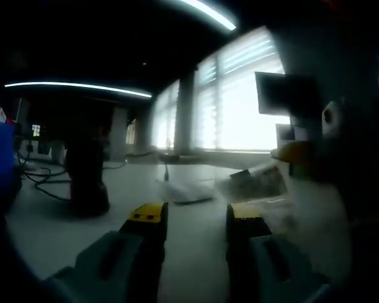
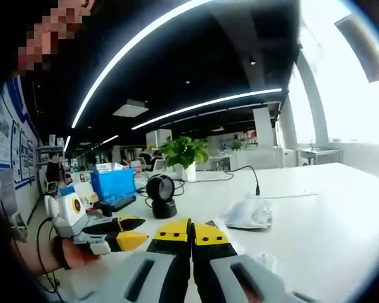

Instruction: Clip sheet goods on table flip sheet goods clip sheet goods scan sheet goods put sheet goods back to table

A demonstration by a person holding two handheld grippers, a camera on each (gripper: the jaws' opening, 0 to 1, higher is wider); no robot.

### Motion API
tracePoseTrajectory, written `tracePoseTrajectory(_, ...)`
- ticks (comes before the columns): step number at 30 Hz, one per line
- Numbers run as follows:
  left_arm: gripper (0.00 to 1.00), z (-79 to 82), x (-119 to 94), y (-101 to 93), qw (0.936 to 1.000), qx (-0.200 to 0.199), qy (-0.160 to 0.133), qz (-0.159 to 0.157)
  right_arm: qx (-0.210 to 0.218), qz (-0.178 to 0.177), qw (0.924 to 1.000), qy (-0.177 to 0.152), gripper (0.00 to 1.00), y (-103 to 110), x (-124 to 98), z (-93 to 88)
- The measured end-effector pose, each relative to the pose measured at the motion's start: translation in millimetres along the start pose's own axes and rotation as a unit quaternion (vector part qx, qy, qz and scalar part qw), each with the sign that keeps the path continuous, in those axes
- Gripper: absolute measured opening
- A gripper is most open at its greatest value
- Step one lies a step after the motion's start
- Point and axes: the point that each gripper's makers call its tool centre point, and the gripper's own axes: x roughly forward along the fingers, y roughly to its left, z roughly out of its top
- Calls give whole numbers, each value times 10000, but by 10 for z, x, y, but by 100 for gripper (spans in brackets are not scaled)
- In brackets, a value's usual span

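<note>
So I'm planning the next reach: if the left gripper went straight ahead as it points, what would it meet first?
Probably the flat pale packet on the table, just beyond the open jaws of the left gripper; depth is blurry, so that's uncertain.

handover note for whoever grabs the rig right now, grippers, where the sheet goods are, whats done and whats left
Left gripper: open, nothing between its jaws, held above the white table.
Right gripper: jaws closed together, with no sheet visible between them.
Sheet goods: a white packet lies on the table beyond the right gripper, untouched. The left gripper view shows blurred packets on the table, too blurred to identify.
Scanner: black, standing on the table to the left of the packet.
Done: nothing that can be seen; no sheet is clipped.
Left: clip, flip, clip again, scan, put back on the table.
</note>
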Motion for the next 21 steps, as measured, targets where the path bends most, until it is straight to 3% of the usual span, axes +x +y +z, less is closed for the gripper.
tracePoseTrajectory(4, 30, 2, 0, -1, 10000, -7, -4, -4, 247, -4, 9997, -60, 0, -78, 11, 95)
tracePoseTrajectory(21, 30, -3, 1, -2, 10000, -12, 3, -4, 559, -120, 9973, -457, 0, -360, 50, 591)
